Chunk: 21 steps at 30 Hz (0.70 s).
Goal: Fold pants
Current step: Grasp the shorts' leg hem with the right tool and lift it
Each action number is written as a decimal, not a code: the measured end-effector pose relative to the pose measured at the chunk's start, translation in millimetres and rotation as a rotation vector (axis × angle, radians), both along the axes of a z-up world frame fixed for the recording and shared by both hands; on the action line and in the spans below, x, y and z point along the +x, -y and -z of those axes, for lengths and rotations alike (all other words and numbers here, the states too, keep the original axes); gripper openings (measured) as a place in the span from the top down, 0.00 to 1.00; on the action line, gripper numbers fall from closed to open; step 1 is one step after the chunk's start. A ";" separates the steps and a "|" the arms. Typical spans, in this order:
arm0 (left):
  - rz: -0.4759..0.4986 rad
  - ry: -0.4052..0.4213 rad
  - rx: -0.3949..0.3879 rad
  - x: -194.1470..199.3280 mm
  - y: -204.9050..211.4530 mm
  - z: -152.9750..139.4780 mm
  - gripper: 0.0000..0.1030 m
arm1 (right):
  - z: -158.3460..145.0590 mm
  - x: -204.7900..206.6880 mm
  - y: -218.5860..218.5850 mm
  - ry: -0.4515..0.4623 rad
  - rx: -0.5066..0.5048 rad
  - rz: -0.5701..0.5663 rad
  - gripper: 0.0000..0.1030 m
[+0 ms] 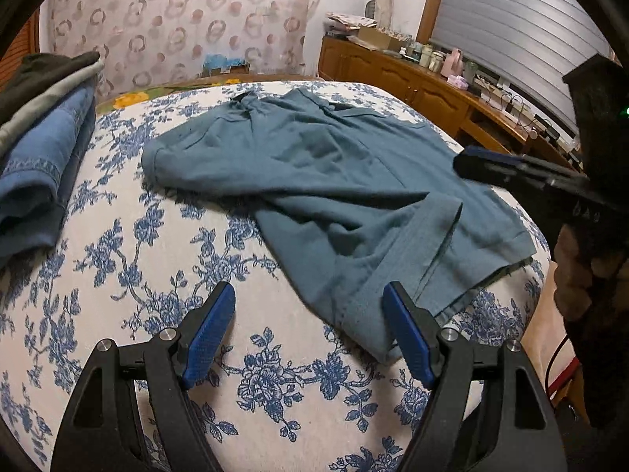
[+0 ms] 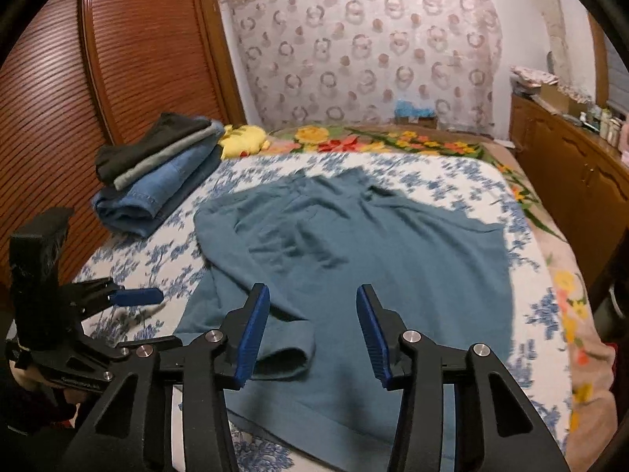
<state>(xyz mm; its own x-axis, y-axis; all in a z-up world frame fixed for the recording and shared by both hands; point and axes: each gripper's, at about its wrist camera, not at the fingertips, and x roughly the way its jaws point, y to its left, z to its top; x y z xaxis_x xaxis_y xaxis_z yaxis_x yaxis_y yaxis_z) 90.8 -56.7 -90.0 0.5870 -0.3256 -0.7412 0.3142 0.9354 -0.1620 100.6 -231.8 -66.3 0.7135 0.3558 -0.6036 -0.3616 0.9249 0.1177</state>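
Observation:
Teal pants (image 1: pixel 314 165) (image 2: pixel 354 244) lie rumpled and spread across the blue-flowered bed cover (image 1: pixel 157 275). My left gripper (image 1: pixel 309 289) is open just above the bed at the near hem of one leg. Its right finger (image 1: pixel 409 334) sits beside the hem edge, and nothing is between the pads. In the right wrist view this gripper (image 2: pixel 149 295) shows at the left, low over the bed beside the pants. My right gripper (image 2: pixel 312 289) hovers open over a folded-back leg end, gripping nothing. It enters the left wrist view (image 1: pixel 471 163) from the right, held by a hand (image 1: pixel 578 275).
A stack of folded clothes (image 1: pixel 43 149) (image 2: pixel 157 173) sits at the bed's far left, by a louvred wooden door (image 2: pixel 59 78). A yellow plush (image 2: pixel 243 139) lies behind it. A wooden cabinet (image 1: pixel 393 74) (image 2: pixel 570 173) with clutter runs along the right side.

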 end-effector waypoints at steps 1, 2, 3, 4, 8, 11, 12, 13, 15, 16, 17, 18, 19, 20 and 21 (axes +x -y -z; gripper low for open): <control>-0.001 -0.005 -0.005 -0.2 -0.7 1.2 0.24 | 0.7 2.5 -2.3 -0.010 -0.004 -0.004 0.54; -0.001 -0.011 -0.010 -0.3 -1.0 2.4 0.24 | 5.1 6.4 -3.9 -0.024 -0.009 -0.010 0.54; -0.001 -0.011 -0.013 -0.5 -1.5 3.2 0.24 | 7.9 8.6 -5.1 -0.033 -0.010 -0.012 0.54; -0.002 -0.005 -0.014 -1.6 -1.5 3.4 0.24 | 10.5 10.3 -5.9 -0.045 -0.009 -0.013 0.54; -0.003 0.006 -0.007 -4.0 0.0 3.8 0.24 | 21.2 19.8 -6.5 -0.095 -0.004 -0.022 0.58; -0.004 0.007 -0.008 -4.2 -0.3 3.8 0.24 | 27.1 26.9 -8.5 -0.123 0.000 -0.036 0.66; -0.004 0.006 -0.009 -3.9 -0.4 3.9 0.24 | 27.6 27.5 -9.5 -0.128 0.003 -0.043 0.71; -0.004 0.005 -0.011 -3.7 -0.1 3.8 0.24 | 27.7 27.8 -11.6 -0.130 0.005 -0.051 0.74; -0.003 0.000 -0.015 -3.4 -0.3 3.5 0.24 | 26.0 25.6 -14.0 -0.115 0.010 -0.060 0.84; -0.001 -0.002 -0.015 -2.4 -0.5 3.6 0.24 | 24.2 24.0 -14.9 -0.107 0.014 -0.070 0.88; 0.003 -0.005 -0.015 -2.0 -0.5 3.2 0.24 | 21.3 20.6 -15.0 -0.096 0.019 -0.076 0.89; 0.005 -0.005 -0.021 -2.1 -0.9 2.4 0.24 | 17.9 18.1 -14.8 -0.080 0.023 -0.079 0.90; 0.004 -0.003 -0.027 -1.9 -1.7 1.2 0.24 | 13.8 15.0 -14.5 -0.063 0.027 -0.081 0.91; 0.002 0.001 -0.032 -2.6 -2.2 -0.5 0.24 | 10.4 10.6 -14.5 -0.046 0.030 -0.081 0.92; -0.001 0.010 -0.035 -3.5 -3.0 -3.2 0.24 | 4.6 7.5 -13.7 -0.021 0.031 -0.078 0.93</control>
